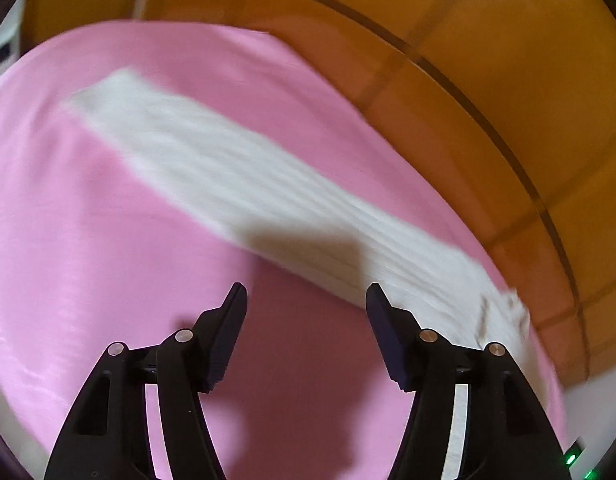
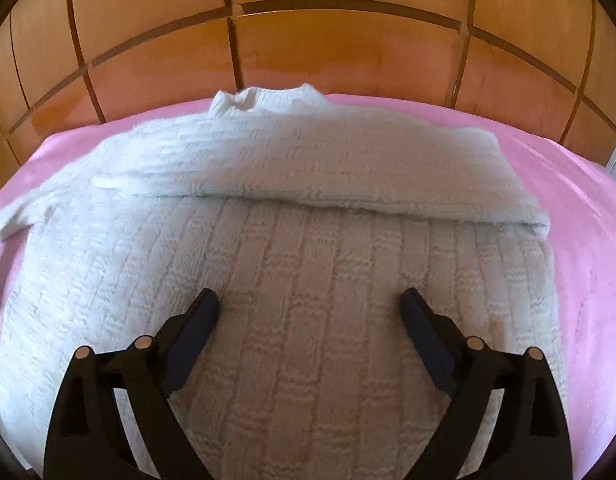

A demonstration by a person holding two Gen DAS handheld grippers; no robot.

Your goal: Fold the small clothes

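Observation:
A white knitted sweater (image 2: 308,280) lies flat on a pink sheet (image 2: 588,240). One sleeve (image 2: 308,168) is folded across its upper body, and the collar (image 2: 263,100) is at the far end. My right gripper (image 2: 309,300) is open and empty, just above the sweater's lower body. In the left wrist view a long white sleeve (image 1: 247,184) lies diagonally on the pink sheet (image 1: 87,240), blurred by motion. My left gripper (image 1: 306,296) is open and empty, hovering near the sleeve's near edge.
A wooden panelled headboard (image 2: 328,48) stands behind the sheet's far edge; it also shows in the left wrist view (image 1: 488,60). The pink sheet stretches to the left in the left wrist view and to the right in the right wrist view.

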